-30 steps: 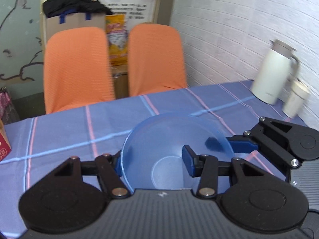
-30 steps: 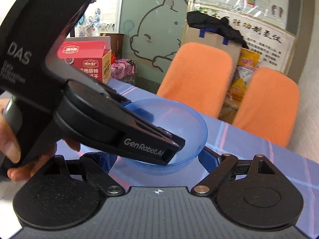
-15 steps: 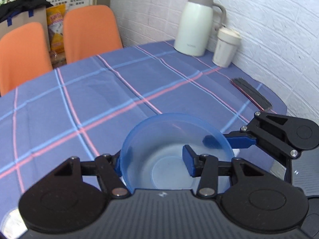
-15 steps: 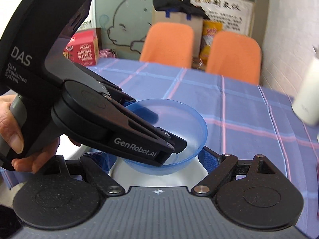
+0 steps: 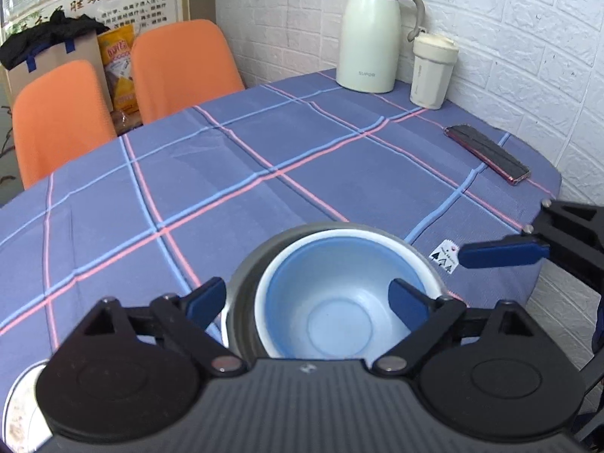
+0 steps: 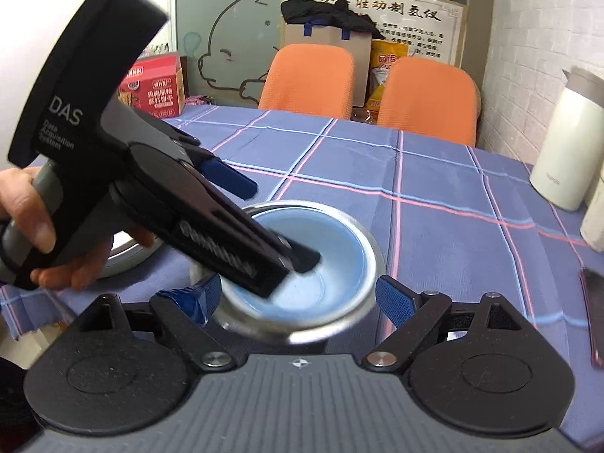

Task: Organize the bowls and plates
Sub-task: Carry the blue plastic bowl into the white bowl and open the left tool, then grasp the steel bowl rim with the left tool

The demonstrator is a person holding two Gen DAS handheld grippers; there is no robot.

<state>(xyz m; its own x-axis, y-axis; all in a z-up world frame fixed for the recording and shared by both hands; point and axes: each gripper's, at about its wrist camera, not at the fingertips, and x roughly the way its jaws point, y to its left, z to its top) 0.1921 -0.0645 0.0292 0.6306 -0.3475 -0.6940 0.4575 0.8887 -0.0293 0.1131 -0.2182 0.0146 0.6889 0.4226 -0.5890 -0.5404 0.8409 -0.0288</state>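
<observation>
A blue bowl (image 5: 332,302) sits nested in a white bowl (image 5: 260,298) inside a steel bowl (image 5: 241,283) on the checked bench (image 5: 264,151). The left gripper (image 5: 307,302) straddles the stack, jaws wide, one finger inside the blue bowl and apparently touching nothing. The right gripper (image 6: 294,298) flanks the steel rim, jaws wide. A flask (image 5: 372,34), cup (image 5: 432,71) and phone (image 5: 487,153) stand well apart.

thermos jug (image 5: 372,34), tumbler (image 5: 432,71), phone (image 5: 487,153), orange chairs (image 5: 181,64)
</observation>
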